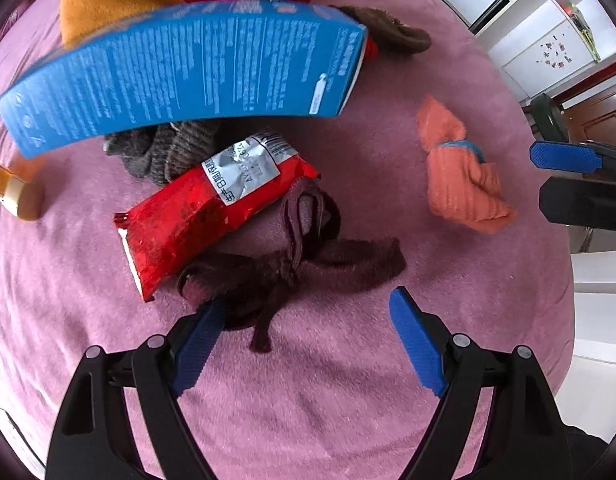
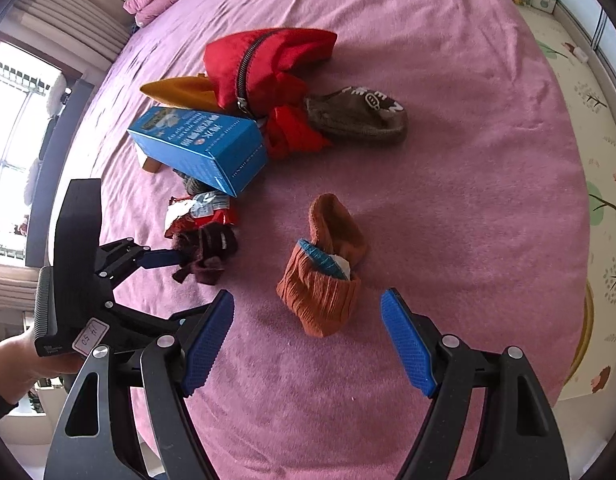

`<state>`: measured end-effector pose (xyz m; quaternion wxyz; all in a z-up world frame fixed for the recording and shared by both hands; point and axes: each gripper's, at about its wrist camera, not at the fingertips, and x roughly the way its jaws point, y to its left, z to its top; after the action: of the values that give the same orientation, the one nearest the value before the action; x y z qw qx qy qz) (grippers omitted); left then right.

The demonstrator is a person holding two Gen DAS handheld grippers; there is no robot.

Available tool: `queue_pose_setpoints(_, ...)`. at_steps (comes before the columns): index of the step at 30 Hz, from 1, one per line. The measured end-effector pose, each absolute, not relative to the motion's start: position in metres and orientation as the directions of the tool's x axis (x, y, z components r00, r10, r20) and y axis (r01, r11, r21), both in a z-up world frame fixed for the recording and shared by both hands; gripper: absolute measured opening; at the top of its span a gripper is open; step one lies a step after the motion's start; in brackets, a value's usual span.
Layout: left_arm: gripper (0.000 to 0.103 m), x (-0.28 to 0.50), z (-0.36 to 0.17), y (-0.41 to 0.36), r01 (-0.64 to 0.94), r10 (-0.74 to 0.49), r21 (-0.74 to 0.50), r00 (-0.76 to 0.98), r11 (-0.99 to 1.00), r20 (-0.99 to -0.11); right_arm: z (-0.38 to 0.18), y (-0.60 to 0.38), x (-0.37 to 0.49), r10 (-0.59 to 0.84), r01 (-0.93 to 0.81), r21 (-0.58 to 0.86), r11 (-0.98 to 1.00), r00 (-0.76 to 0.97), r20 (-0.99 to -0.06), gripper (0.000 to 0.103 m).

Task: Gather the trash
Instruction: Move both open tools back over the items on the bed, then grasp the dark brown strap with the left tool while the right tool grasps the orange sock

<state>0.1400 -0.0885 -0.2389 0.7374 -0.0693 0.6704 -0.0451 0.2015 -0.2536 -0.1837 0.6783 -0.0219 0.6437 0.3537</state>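
Tools (image 1: 308, 316) (image 2: 308, 320) hang open above socks (image 1: 291, 264) (image 2: 324, 292).

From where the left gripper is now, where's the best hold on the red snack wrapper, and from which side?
Grip the red wrapper at its flat sealed end, coming from above with the left gripper, which is open. That end lies bare on the pink blanket. The far end tucks against the grey knit, and one long edge lies against the maroon sock, so a pinch there may snag cloth.
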Motion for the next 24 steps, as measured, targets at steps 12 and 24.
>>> queue_pose_setpoints(12,0.037,0.148,-0.246,-0.055,-0.117,-0.184,-0.195,0.097,0.974,-0.978,-0.208,-0.241,0.213,0.418,-0.522,0.416,0.745,-0.121,-0.9,0.074)
queue_pose_setpoints(24,0.026,0.141,-0.233,-0.055,-0.147,-0.21,-0.228,0.131,0.963,-0.969,-0.228,-0.233,0.21,0.343,-0.566,0.352,0.746,-0.126,-0.931,0.04)
